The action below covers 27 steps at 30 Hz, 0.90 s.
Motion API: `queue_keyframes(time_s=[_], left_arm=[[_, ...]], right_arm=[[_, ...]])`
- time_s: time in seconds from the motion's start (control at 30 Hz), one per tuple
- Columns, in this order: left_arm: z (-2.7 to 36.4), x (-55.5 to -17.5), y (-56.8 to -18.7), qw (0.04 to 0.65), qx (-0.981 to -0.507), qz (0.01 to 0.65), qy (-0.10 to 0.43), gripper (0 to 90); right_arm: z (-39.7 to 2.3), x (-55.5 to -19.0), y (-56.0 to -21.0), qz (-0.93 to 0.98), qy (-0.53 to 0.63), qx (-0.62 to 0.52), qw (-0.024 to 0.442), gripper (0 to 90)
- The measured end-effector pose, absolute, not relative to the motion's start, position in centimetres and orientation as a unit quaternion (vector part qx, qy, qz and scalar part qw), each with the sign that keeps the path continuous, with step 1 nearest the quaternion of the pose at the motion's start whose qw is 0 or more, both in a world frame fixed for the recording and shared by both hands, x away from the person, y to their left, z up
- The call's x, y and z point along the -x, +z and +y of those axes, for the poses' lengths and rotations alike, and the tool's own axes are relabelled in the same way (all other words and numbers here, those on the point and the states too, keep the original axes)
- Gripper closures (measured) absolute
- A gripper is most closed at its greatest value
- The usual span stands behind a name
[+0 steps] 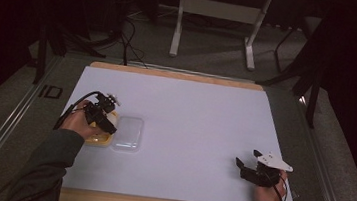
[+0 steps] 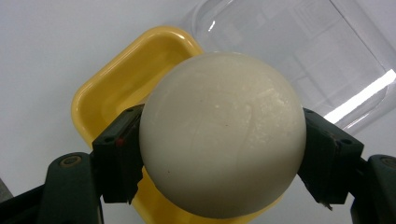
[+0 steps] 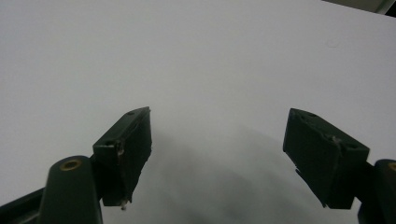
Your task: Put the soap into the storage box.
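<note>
At the left we count one smooth white ball (image 2: 222, 135), clamped in our left gripper (image 2: 222, 154) above one yellow plastic tray (image 2: 121, 88). One clear plastic lid (image 1: 128, 133) lies just beside it. Our right gripper (image 3: 217, 158) gapes, holding nothing.

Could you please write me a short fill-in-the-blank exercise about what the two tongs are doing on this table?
1. The left tongs are shut on a white ____.
2. Under that ball sits a ____ container.
3. Beside the container lies a clear lid, resting on the ____ table.
4. The right tongs stand ____, holding nothing.

Missing words: ball; yellow; white; open
</note>
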<state>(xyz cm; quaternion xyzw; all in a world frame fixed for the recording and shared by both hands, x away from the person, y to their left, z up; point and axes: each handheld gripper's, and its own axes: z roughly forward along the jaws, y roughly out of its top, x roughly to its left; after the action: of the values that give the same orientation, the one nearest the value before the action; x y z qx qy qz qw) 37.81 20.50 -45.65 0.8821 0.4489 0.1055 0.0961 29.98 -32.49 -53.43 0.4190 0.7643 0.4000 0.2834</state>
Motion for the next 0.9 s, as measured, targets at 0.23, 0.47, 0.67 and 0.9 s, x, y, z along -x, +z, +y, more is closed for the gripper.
queue_keyframes(time_s=[0.23, 0.47, 0.67, 0.9], left_arm=[[20.8, -37.8, -45.7, 0.097, -0.873, 0.467, 0.107, 25.6], [21.4, -37.9, -45.7, 0.096, -0.862, 0.486, 0.107, 25.6], [21.8, -37.9, -45.7, 0.097, -0.857, 0.494, 0.104, 25.6], [22.1, -38.0, -45.8, 0.099, -0.851, 0.506, 0.101, 25.6]], right_arm=[[-32.5, -30.0, -53.4, 0.764, 0.4, -0.419, 0.284, 23.2], [-32.5, -30.0, -53.4, 0.764, 0.4, -0.419, 0.284, 23.2], [-32.5, -30.0, -53.4, 0.764, 0.4, -0.419, 0.284, 23.2], [-32.5, -30.0, -53.4, 0.765, 0.399, -0.419, 0.283, 23.2]])
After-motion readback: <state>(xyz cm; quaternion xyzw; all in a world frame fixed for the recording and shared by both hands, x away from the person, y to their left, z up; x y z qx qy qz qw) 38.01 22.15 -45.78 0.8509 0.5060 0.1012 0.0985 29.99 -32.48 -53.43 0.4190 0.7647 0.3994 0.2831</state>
